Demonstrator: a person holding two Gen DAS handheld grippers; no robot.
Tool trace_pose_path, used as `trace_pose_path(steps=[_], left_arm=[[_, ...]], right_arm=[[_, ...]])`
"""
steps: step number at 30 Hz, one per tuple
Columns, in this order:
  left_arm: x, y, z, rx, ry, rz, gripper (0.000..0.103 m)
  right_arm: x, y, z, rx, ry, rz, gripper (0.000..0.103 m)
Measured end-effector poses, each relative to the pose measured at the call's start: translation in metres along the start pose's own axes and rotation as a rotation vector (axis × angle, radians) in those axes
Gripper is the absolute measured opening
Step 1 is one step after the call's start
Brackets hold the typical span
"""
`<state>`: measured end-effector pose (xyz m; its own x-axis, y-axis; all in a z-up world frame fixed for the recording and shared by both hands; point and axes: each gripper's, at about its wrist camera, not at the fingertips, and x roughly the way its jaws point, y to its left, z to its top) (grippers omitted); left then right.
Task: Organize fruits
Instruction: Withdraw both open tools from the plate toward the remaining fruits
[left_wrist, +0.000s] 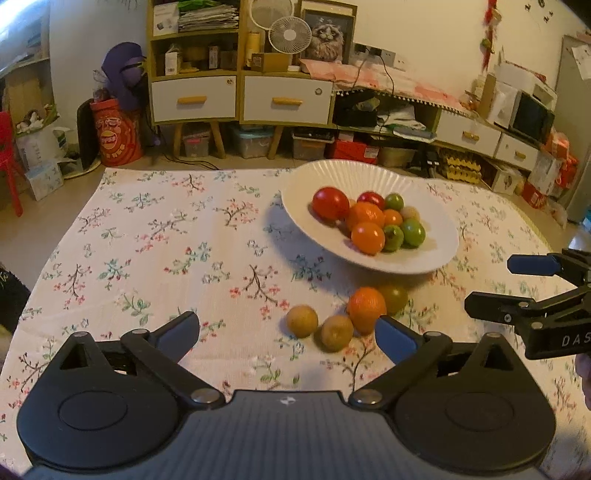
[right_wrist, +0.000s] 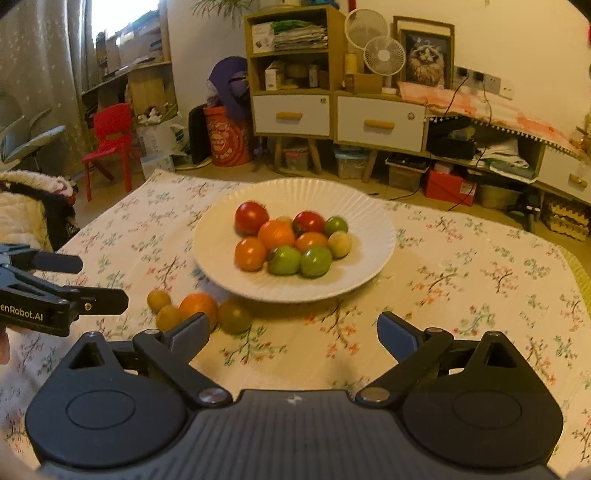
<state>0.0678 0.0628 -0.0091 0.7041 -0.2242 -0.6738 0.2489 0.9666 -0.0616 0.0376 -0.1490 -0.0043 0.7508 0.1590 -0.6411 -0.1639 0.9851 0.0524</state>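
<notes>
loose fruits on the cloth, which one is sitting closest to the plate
The dull green fruit, at the right end of the loose group, right by the white plate rim; the orange and two brownish ones lie further out.

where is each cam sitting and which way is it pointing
Left wrist: sits on the left claw, angled down over the table at the plate, ahead and to the right; its own open fingers frame the loose fruit, and the right claw shows at the right edge.
Right wrist: sits on the right claw, facing the plate straight ahead; its own open fingers show, with the left claw at the left edge.
Shared: plate, loose fruit, tablecloth, shelf.
</notes>
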Motion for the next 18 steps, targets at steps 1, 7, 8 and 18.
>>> trace_pose_path(steps=[1,7,8,18], left_arm=[[0.0,0.0,-0.002,-0.001,0.005,-0.003,0.098],[0.002,0.0,-0.016,0.03,0.036,-0.019,0.098],[0.002,0.0,-0.018,0.031,0.04,-0.016,0.098],[0.002,0.001,-0.035,0.037,0.067,-0.025,0.098]], right_arm=[[0.0,0.001,-0.002,-0.004,0.006,0.003,0.097],[-0.003,0.01,-0.011,-0.004,0.015,0.019,0.1],[-0.004,0.011,-0.013,-0.005,0.016,0.021,0.1],[0.0,0.019,-0.026,-0.041,0.051,0.013,0.102]])
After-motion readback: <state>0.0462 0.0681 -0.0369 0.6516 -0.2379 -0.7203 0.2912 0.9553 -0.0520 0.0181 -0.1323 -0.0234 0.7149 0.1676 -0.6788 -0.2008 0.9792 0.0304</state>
